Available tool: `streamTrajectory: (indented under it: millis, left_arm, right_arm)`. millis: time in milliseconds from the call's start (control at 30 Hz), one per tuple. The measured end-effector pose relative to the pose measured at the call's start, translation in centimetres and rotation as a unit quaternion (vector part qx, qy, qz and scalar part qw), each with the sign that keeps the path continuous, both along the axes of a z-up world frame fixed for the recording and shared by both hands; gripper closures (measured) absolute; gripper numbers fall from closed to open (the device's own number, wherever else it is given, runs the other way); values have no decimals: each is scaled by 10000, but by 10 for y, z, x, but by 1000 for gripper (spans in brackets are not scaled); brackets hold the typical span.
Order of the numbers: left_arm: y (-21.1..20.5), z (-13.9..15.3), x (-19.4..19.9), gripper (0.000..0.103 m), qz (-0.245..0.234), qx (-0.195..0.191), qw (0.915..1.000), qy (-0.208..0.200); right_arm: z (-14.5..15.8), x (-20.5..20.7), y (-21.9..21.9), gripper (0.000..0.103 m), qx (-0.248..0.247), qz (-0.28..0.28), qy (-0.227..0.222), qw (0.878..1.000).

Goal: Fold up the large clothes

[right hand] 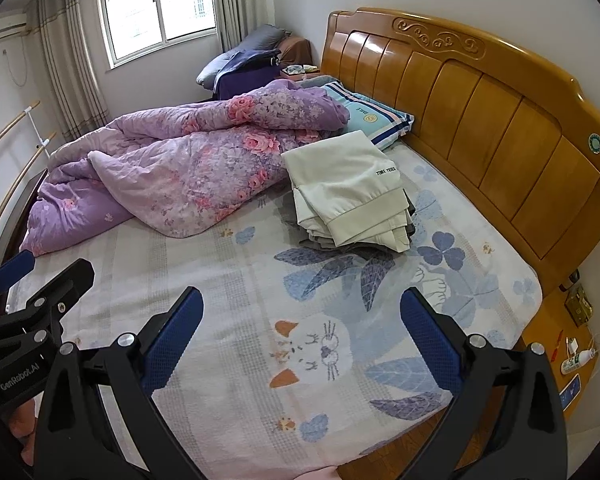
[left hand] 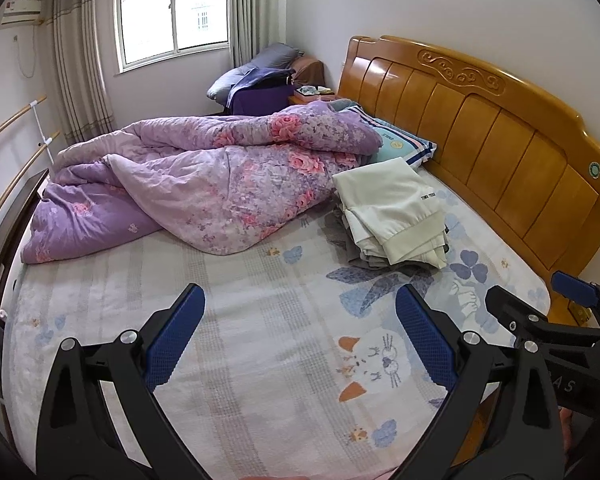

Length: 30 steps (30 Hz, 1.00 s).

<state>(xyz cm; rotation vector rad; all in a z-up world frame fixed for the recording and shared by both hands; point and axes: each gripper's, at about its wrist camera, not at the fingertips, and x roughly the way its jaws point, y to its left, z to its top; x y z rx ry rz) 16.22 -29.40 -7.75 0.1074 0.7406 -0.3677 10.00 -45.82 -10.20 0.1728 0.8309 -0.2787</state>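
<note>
A stack of folded clothes, cream-white trousers on top of grey pieces, lies on the bed near the headboard. My left gripper hovers open above the patterned bed sheet, well short of the stack, nothing between its blue pads. My right gripper is open too, over the cat print on the sheet, holding nothing. Each gripper shows at the edge of the other's view: the right gripper at the right of the left wrist view, the left gripper at the left of the right wrist view.
A crumpled purple floral quilt covers the far half of the bed. A striped pillow lies against the wooden headboard. A bedside table with small items stands at the right. A window and curtains are behind.
</note>
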Motion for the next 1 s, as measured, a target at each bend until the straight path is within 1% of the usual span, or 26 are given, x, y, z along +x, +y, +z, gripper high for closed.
streamTrajectory:
  millis: [167, 333, 533, 1000]
  left_arm:
    - [-3, 2, -2, 6, -36, 18, 10000, -55]
    - [-4, 2, -3, 6, -49, 6, 10000, -7]
    - [-5, 2, -4, 6, -63, 11, 9999, -78]
    - [-6, 2, -5, 6, -82, 10, 9999, -65]
  right_arm:
    - [-1, -1, 1, 8, -23, -37, 25, 10000]
    - [0, -2, 0, 8, -32, -61, 32, 10000]
    - [0, -3, 0, 8, -40, -68, 25, 10000]
    - [0, -4, -1, 8, -39, -80, 34, 10000]
